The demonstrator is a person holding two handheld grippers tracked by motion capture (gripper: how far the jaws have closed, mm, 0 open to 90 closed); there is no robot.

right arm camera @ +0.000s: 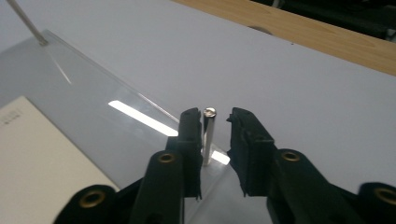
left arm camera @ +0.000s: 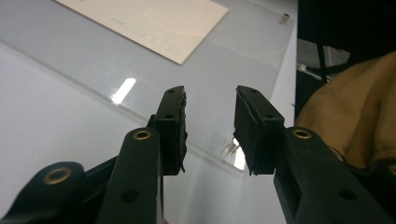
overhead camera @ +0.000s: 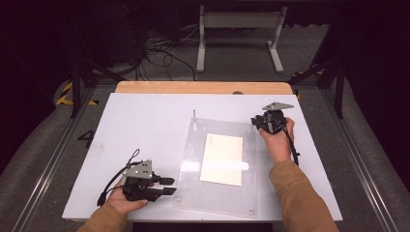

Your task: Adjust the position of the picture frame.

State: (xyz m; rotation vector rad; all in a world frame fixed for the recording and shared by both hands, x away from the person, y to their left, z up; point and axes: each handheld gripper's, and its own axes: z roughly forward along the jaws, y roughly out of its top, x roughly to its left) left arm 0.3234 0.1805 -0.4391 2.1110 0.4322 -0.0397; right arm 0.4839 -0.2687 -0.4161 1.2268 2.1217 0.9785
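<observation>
Clear acrylic sheet [overhead camera: 220,166] bears slim, seemingly metal post [right arm camera: 208,135].

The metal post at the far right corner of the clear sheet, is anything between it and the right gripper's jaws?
Nothing visible blocks it. The metal post stands upright at the corner of the clear acrylic sheet, already between the open jaws of the right gripper. It sits close against one pad, with a gap to the other.
</observation>
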